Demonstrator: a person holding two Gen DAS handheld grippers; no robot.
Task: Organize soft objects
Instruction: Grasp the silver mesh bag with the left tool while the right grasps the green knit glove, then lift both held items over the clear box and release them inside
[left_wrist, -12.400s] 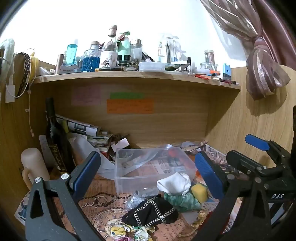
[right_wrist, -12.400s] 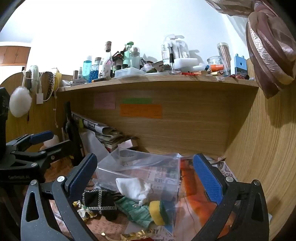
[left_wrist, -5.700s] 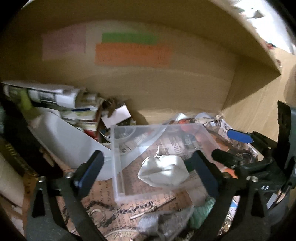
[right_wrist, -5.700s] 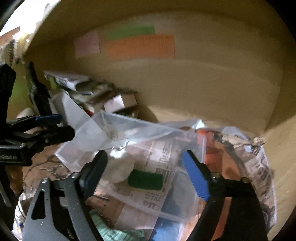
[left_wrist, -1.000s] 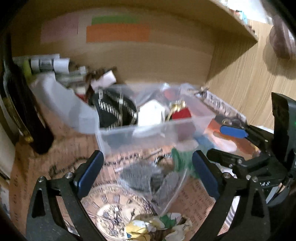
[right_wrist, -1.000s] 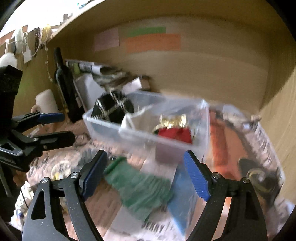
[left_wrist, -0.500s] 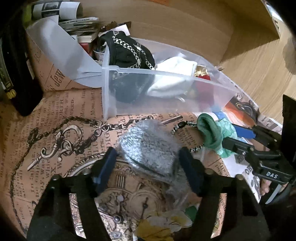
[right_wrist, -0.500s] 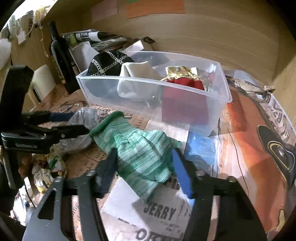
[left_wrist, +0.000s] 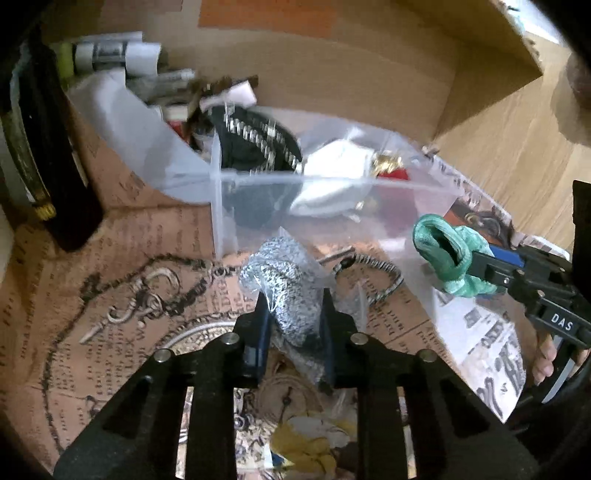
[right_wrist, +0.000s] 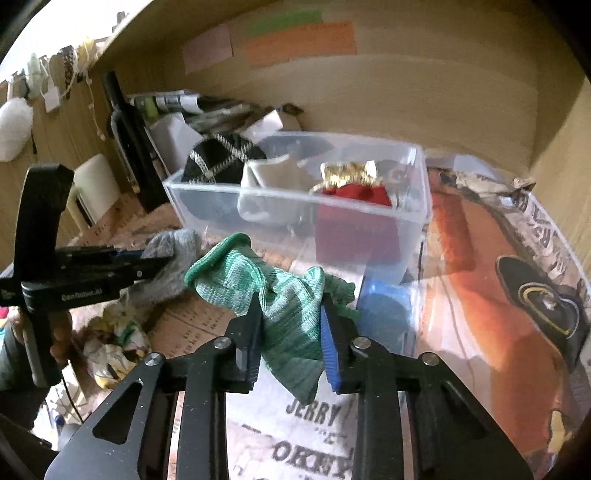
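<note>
My left gripper (left_wrist: 293, 306) is shut on a grey knitted piece in a clear plastic bag (left_wrist: 286, 286), held just in front of the clear plastic bin (left_wrist: 332, 184). My right gripper (right_wrist: 290, 314) is shut on a green knitted sock (right_wrist: 280, 295), held in front of the bin (right_wrist: 295, 199). The green sock (left_wrist: 445, 254) and right gripper also show at the right of the left wrist view. The bin holds a black chained pouch (right_wrist: 218, 155), a white cloth (right_wrist: 269, 177) and a red pouch with gold trim (right_wrist: 354, 188).
A dark bottle (left_wrist: 44, 147) stands at the left. Rolled papers and clutter (left_wrist: 147, 74) lie behind the bin under the wooden shelf. A yellow-white crumpled cloth (left_wrist: 310, 443) and a beaded cord (left_wrist: 373, 269) lie on the printed paper surface. A blue sponge (right_wrist: 384, 310) sits beside the bin.
Both grippers have closed tight, the left on the bagged grey piece and the right on the green sock, and both have lifted slightly toward the bin.
</note>
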